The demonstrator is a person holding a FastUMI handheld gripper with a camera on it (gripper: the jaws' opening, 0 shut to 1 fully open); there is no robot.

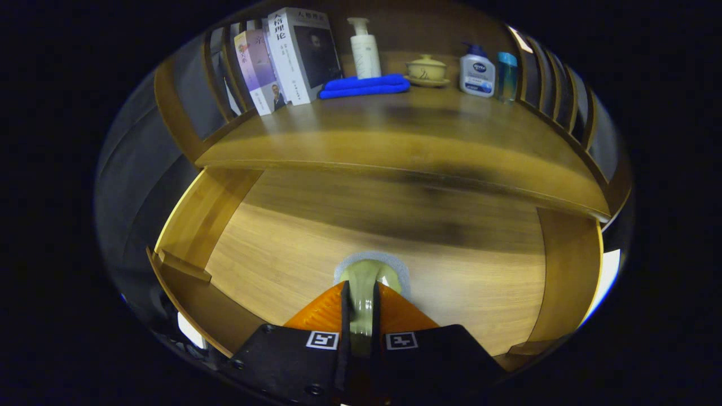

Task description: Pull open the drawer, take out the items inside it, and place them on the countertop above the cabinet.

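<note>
The wooden drawer [293, 237] is pulled open below the countertop [395, 135]. A pale green cup [369, 279] sits on a round grey coaster [401, 269] on the drawer floor. My gripper [361, 299] is shut on the pale green cup's rim, one finger on each side of its near wall. The cup's lower part is hidden behind the fingers.
On the countertop stand books [287, 59] at the back left, a folded blue cloth [364, 85], a white pump bottle [365, 53], a lidded yellow bowl [427, 69], a white lotion bottle [477, 72] and a blue bottle [507, 76]. Slatted rails [555, 93] flank the counter.
</note>
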